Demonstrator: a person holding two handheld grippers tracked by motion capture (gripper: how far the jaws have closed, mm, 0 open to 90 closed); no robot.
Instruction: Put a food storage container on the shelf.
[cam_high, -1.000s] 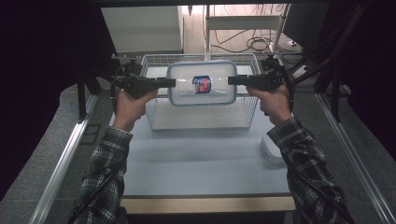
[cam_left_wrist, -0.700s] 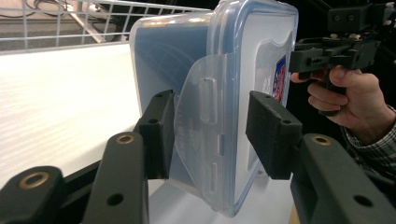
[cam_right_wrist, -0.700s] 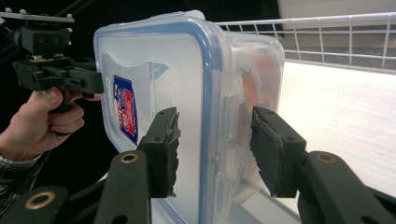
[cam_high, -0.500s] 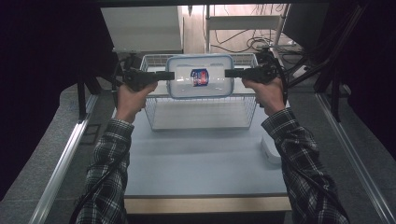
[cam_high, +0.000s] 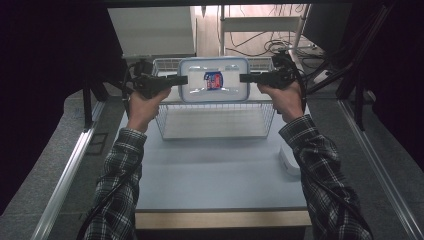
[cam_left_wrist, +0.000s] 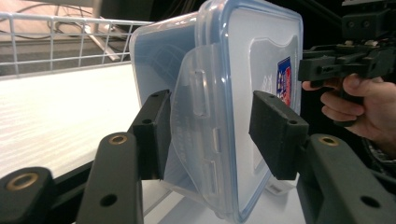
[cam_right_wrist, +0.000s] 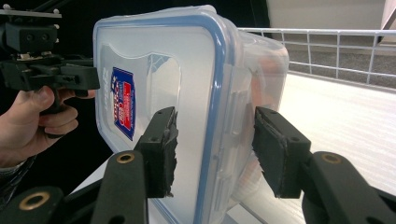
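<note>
I hold the lidded container (cam_high: 214, 86) over the wire basket (cam_high: 215, 120), left gripper (cam_high: 181, 79) and right gripper (cam_high: 245, 78) jaws just easing apart, each loosely straddling one end.

A white wire basket (cam_high: 215, 120) stands on the pale table (cam_high: 215, 170).

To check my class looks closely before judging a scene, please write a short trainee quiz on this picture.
1. True or false: the box has its lid off.
2. What colour is the rim of the lid?
3. The box is at a: A) wire basket B) sink C) plate.
Key: 1 false; 2 blue; 3 A.
</note>
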